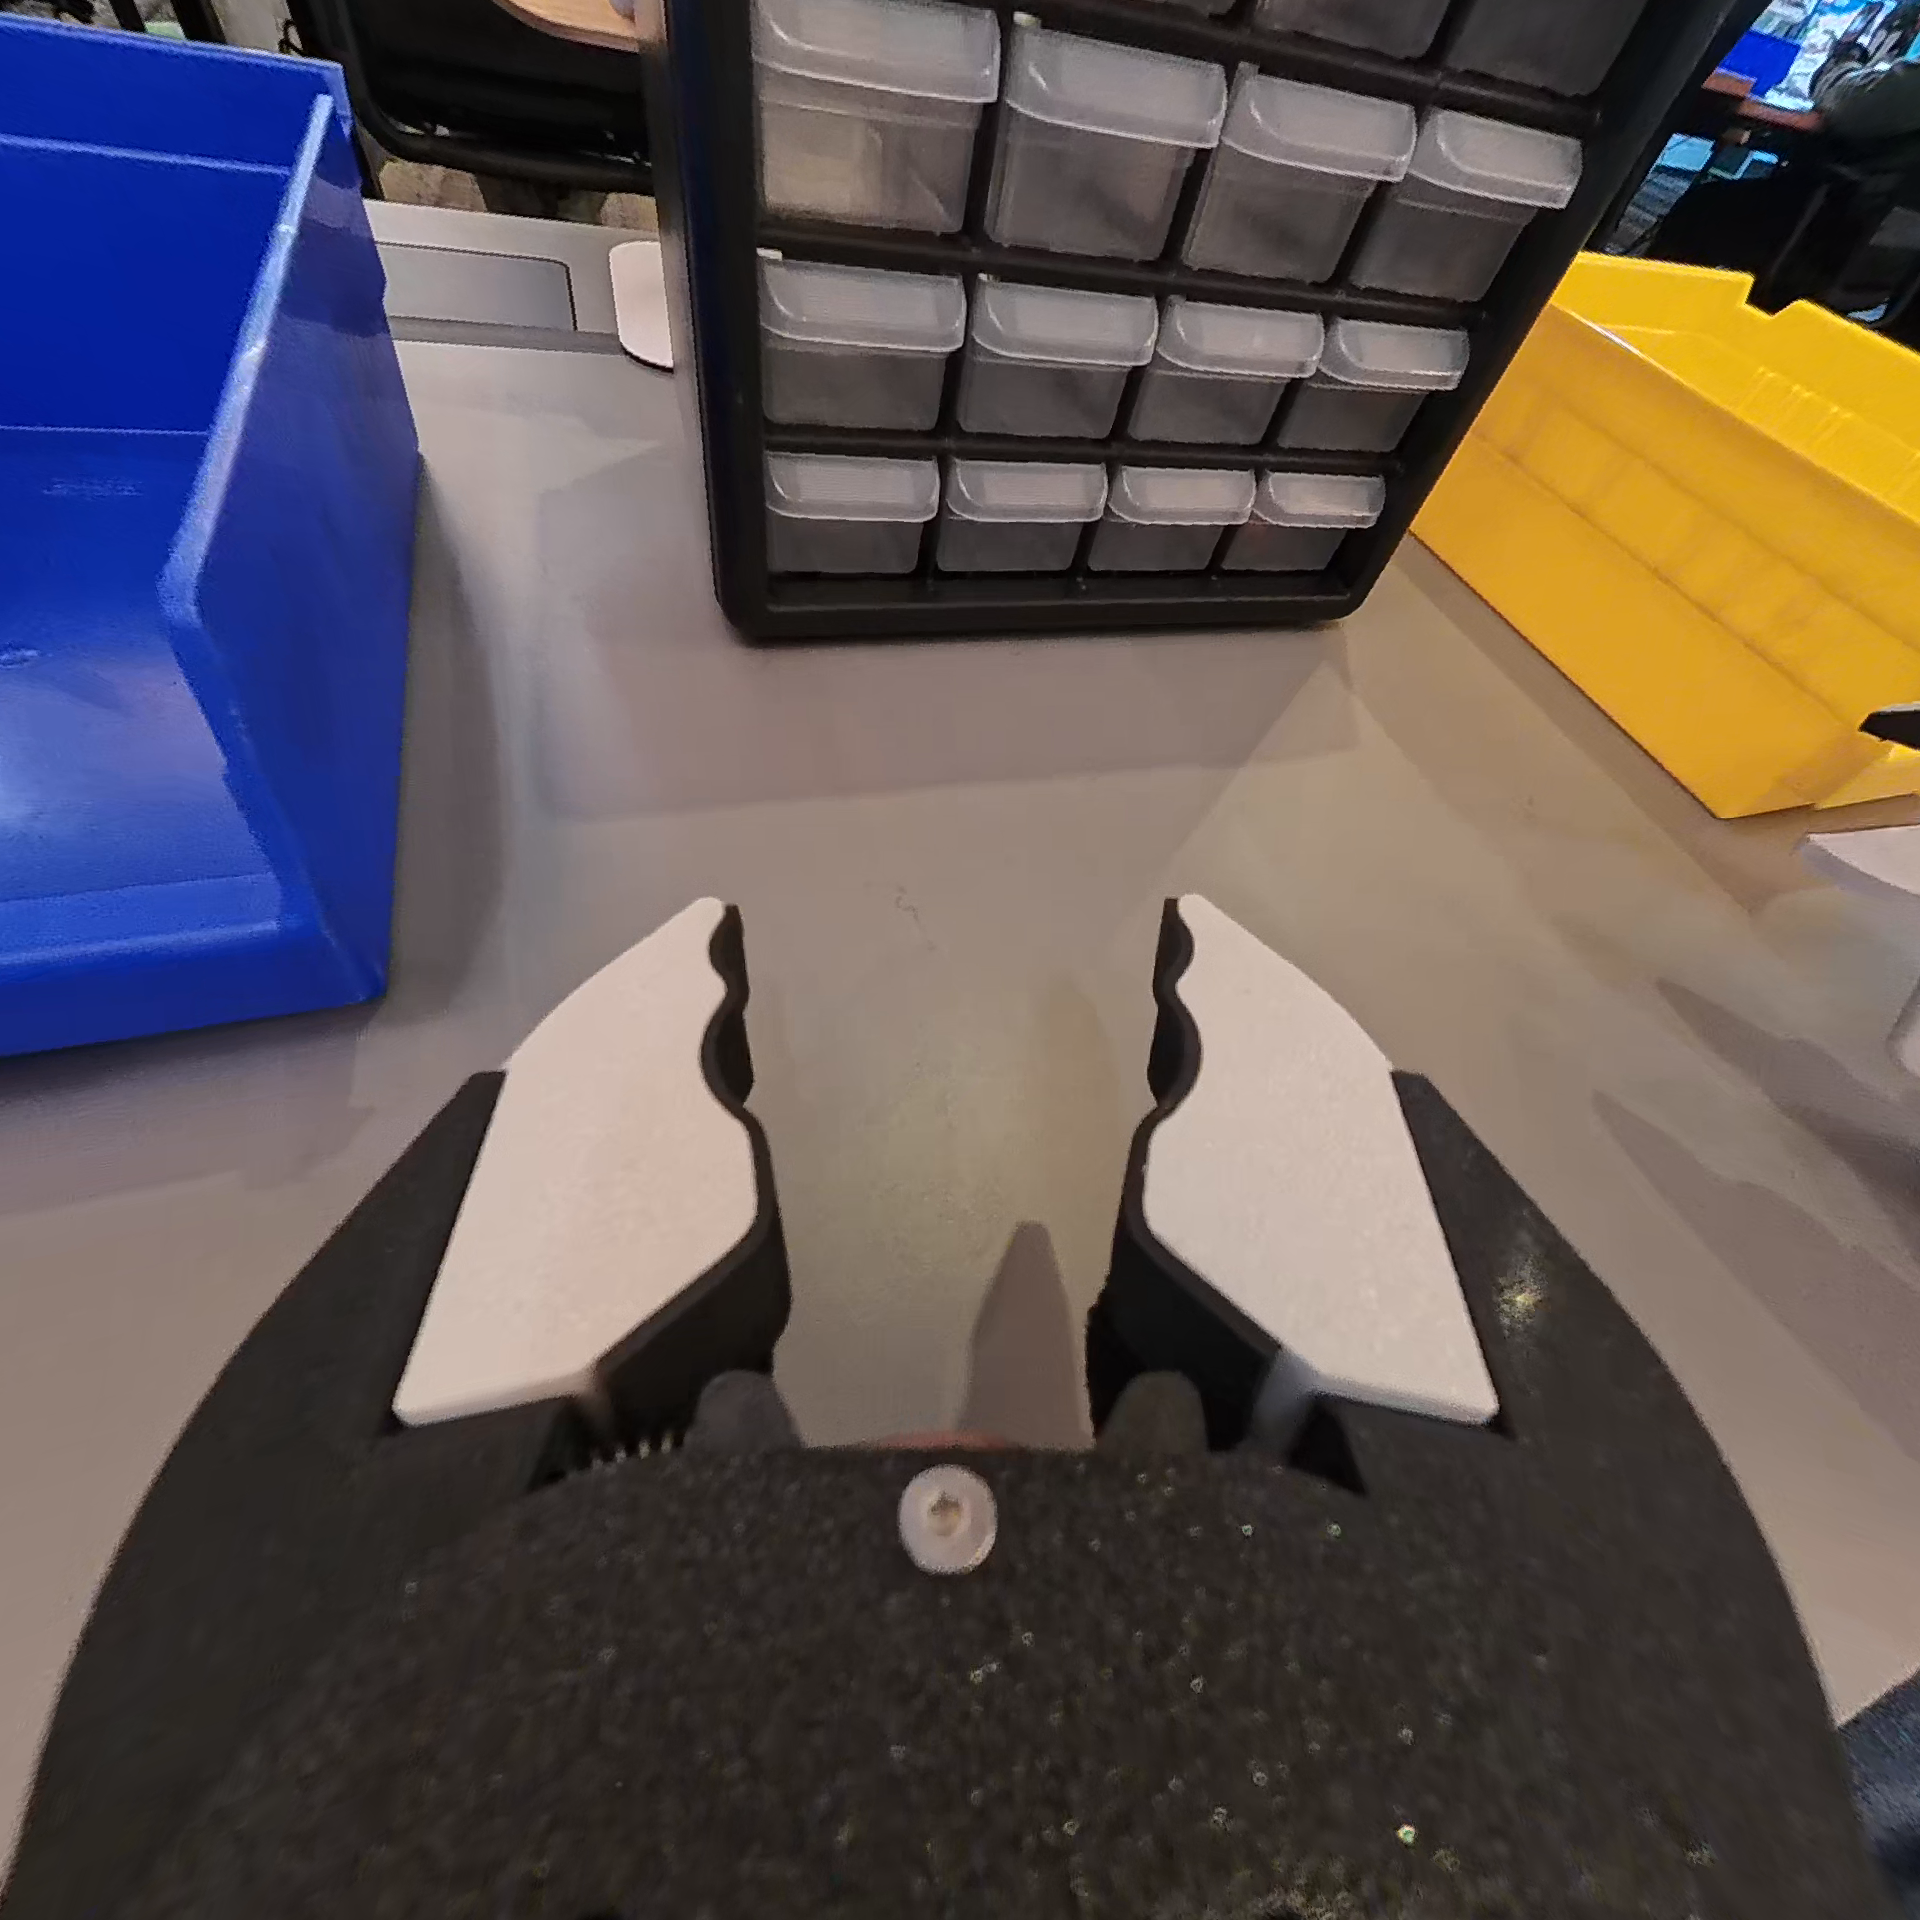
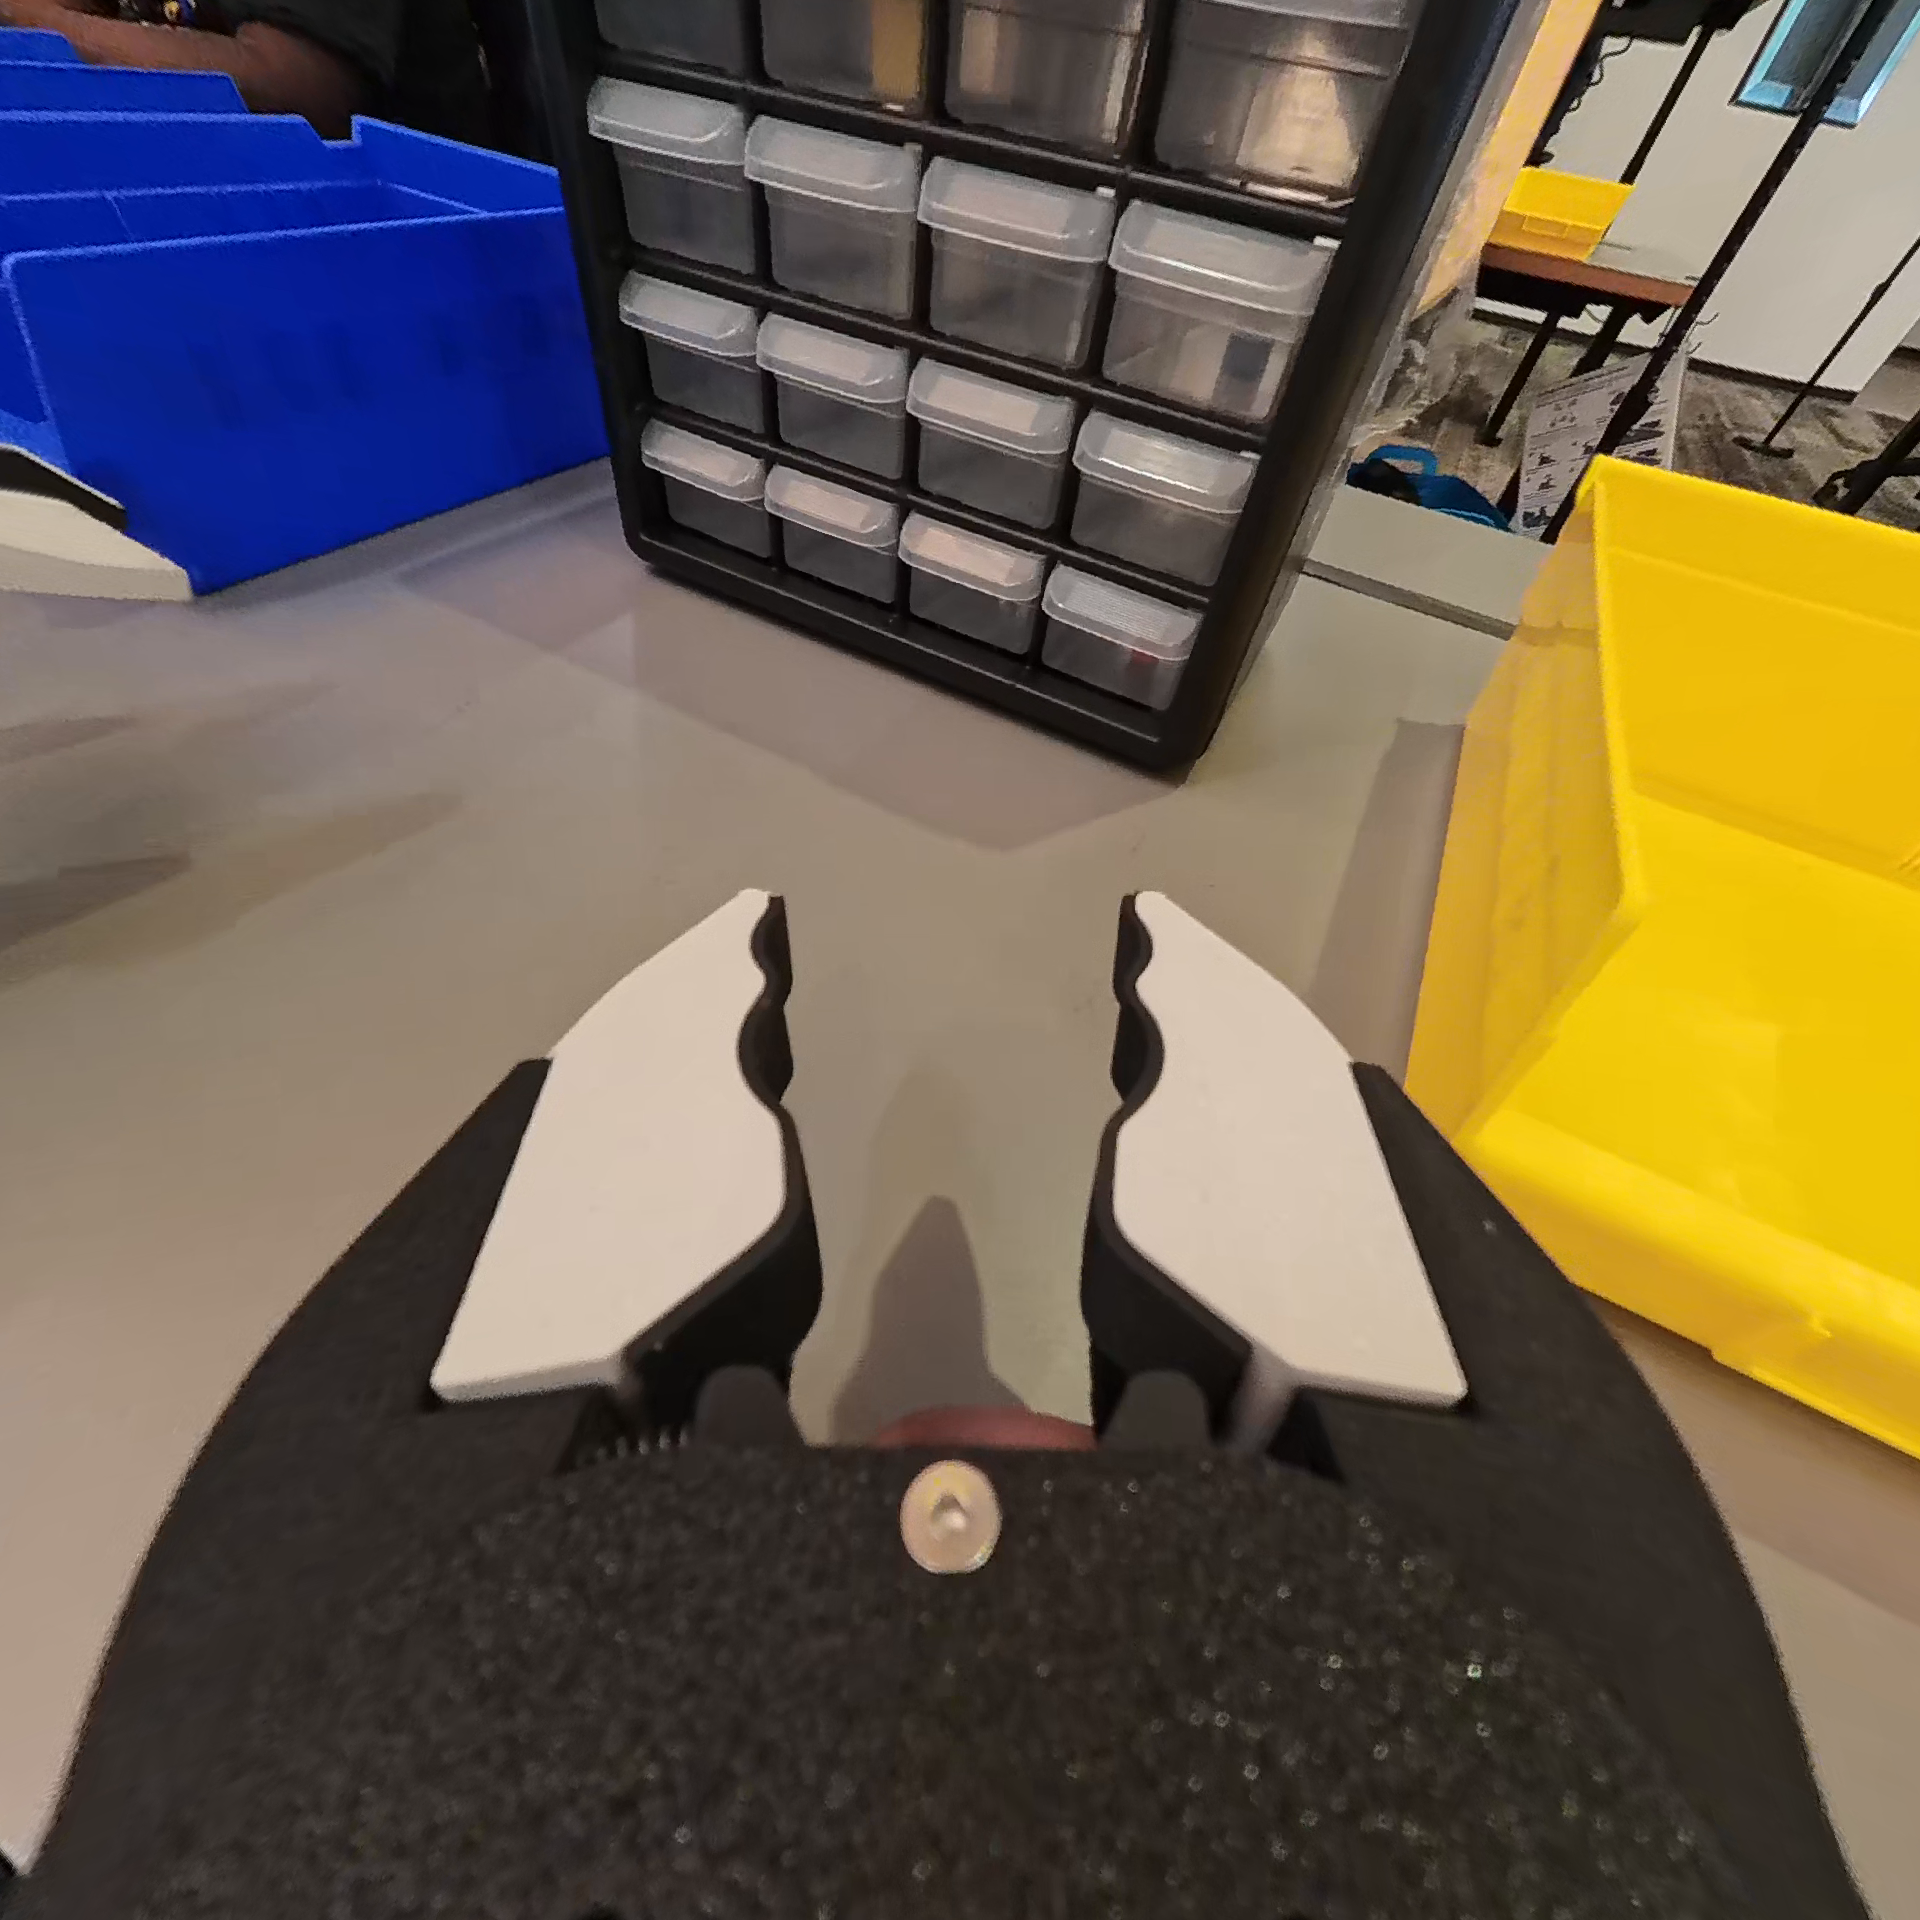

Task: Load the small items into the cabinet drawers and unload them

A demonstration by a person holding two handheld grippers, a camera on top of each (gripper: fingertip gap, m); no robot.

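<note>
A black cabinet (image 1: 727,416) with several clear plastic drawers, all pushed in, stands on the grey table ahead of both grippers; it also shows in the right wrist view (image 2: 623,447). My left gripper (image 1: 956,920) is open and empty, hovering over bare table in front of the cabinet. My right gripper (image 2: 951,914) is open and empty, also short of the cabinet. The bottom right drawer (image 2: 1117,649) holds something small and dark with a bit of red. The left gripper's fingertip (image 2: 73,540) shows at the left edge of the right wrist view.
A blue bin (image 1: 260,623) stands left of the cabinet, seen also in the right wrist view (image 2: 312,353). A yellow bin (image 1: 1662,582) stands to its right, close beside my right gripper (image 2: 1714,987). The grey table (image 1: 935,779) lies between them. From my left tips it is roughly 15 cm to the black cabinet (image 1: 727,416); from my right, 30 cm.
</note>
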